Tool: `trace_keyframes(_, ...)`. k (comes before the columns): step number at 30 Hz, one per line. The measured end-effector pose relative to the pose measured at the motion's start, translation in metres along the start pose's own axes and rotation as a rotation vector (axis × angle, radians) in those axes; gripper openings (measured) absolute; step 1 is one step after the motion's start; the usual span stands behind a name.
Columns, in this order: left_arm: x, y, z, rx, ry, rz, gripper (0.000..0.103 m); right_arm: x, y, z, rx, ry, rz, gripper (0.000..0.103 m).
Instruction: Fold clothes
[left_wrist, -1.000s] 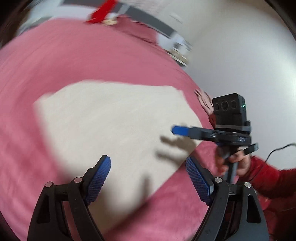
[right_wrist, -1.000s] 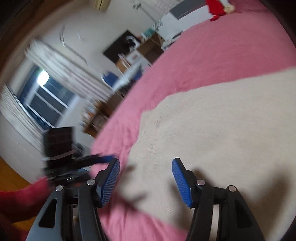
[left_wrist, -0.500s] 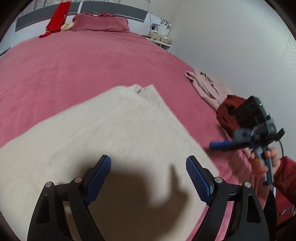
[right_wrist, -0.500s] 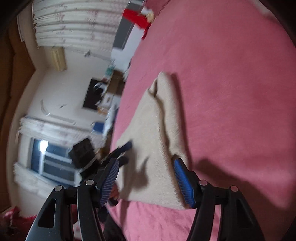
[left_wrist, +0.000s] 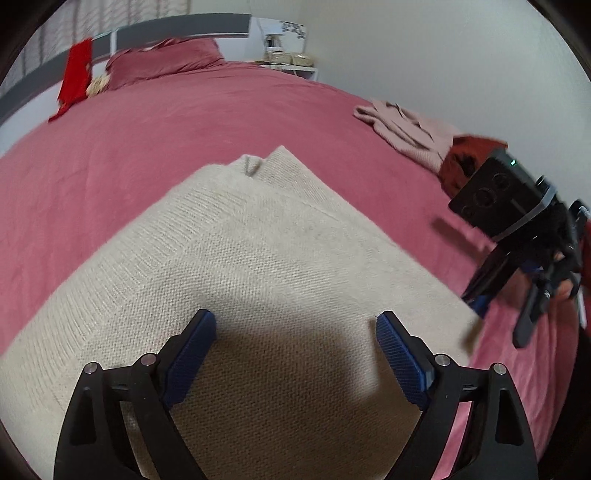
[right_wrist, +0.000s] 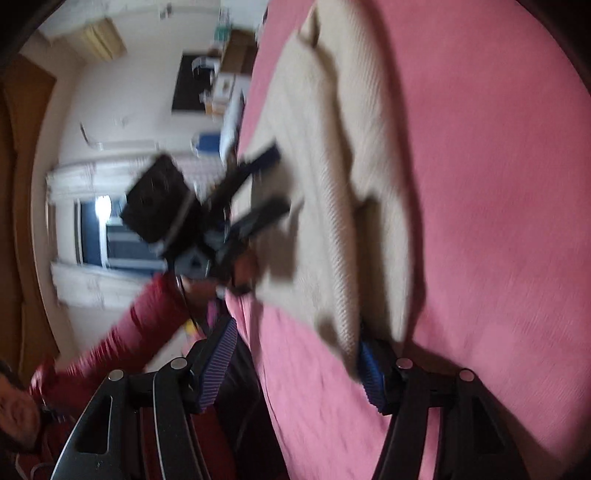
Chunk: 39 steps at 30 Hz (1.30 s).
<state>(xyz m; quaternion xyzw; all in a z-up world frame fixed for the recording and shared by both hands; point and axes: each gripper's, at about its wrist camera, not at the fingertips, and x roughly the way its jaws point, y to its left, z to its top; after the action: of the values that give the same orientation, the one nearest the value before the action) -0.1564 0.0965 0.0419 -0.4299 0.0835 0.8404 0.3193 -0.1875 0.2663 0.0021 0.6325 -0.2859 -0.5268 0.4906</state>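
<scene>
A cream knitted garment (left_wrist: 258, 258) lies folded flat on the pink bed (left_wrist: 184, 129). My left gripper (left_wrist: 295, 328) hovers open just above its near part, casting a shadow on the knit, with nothing between the fingers. The right gripper (left_wrist: 484, 288) is off the garment's right corner in this view. In the blurred, sideways-rolled right wrist view, my right gripper (right_wrist: 295, 354) is open at the near corner of the cream garment (right_wrist: 332, 166), whose edge sits by the right finger (right_wrist: 369, 369). The left gripper (right_wrist: 271, 184) shows open over the cloth there.
A pile of pale pink clothes (left_wrist: 406, 129) and a rust-red garment (left_wrist: 469, 155) lie at the bed's right edge by the white wall. A red cloth (left_wrist: 74, 81) and a pillow (left_wrist: 166, 59) are at the headboard. A person's red sleeve (right_wrist: 147, 317) is visible.
My left gripper has dropped closer over the cream garment. The right gripper has rolled sideways and come down to the garment's near corner. Both stay open.
</scene>
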Motion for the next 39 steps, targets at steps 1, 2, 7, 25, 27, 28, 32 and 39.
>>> trace_keyframes(1,0.001,-0.003,-0.001,0.019,0.004,0.008,0.09,0.004,0.003,-0.004,-0.023,0.032,-0.038,0.061)
trace_keyframes(2,0.002,-0.006,-0.002,0.039,0.008,0.017,0.09,0.005,0.005,-0.01,-0.043,0.059,-0.059,0.061)
trace_keyframes(7,0.008,-0.021,-0.007,0.14,0.029,0.061,0.101,0.016,0.014,-0.028,-0.151,0.119,-0.214,0.056)
trace_keyframes(25,-0.062,0.044,-0.074,-0.204,-0.181,0.311,0.101,-0.011,0.066,0.048,-0.106,-0.602,-0.057,0.064)
trace_keyframes(27,-0.059,0.039,-0.075,-0.177,-0.178,0.332,0.101,0.018,0.074,0.077,-0.111,-0.521,-0.145,0.064)
trace_keyframes(28,-0.059,0.037,-0.076,-0.165,-0.183,0.342,0.101,0.041,0.076,0.091,-0.112,-0.473,-0.18,0.064)
trace_keyframes(32,-0.063,0.038,-0.079,-0.165,-0.206,0.326,0.102,0.052,0.077,0.108,-0.123,-0.546,-0.339,0.043)
trace_keyframes(39,-0.061,0.043,-0.08,-0.163,-0.198,0.319,0.102,-0.003,0.05,0.079,0.0,-0.754,-0.484,0.025)
